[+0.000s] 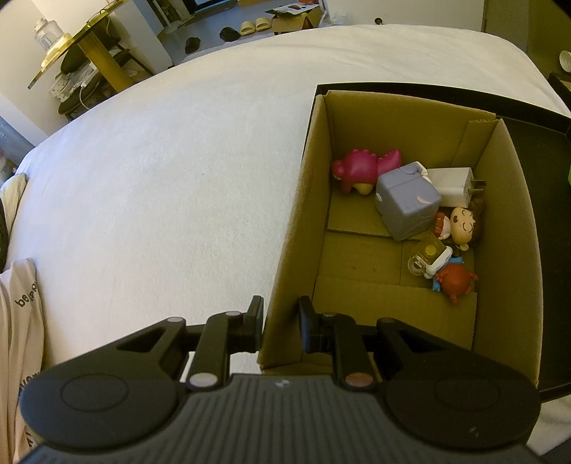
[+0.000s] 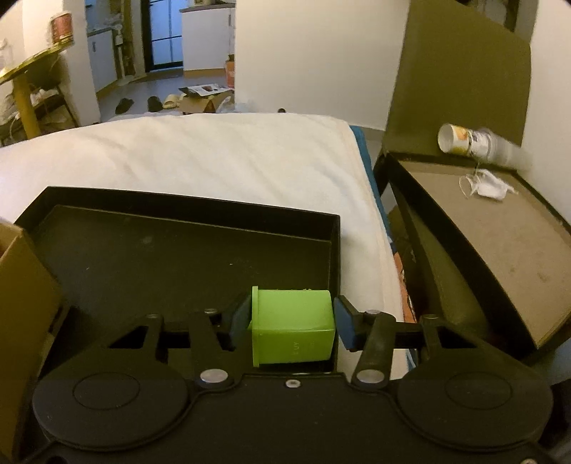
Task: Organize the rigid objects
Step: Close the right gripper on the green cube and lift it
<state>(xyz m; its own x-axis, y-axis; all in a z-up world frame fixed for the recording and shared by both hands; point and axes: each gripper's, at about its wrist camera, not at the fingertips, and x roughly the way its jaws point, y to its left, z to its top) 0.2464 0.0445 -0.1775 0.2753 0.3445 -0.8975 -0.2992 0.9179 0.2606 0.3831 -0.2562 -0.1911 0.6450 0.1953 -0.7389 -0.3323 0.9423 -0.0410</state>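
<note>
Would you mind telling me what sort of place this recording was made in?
Most likely a bedroom in a lived-in home: the work happens on a white bed, slippers lie on the floor beyond, and a bedside cabinet stands alongside.

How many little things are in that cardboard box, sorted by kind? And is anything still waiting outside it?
Toy figures: 3 (pink dinosaur, sleeping-face doll, red-haired doll)
Lavender block toy: 1
White plug charger: 1
Clear clip with a yellow top: 1
Green cup, outside, lying in the black tray: 1
Total: 7
</note>
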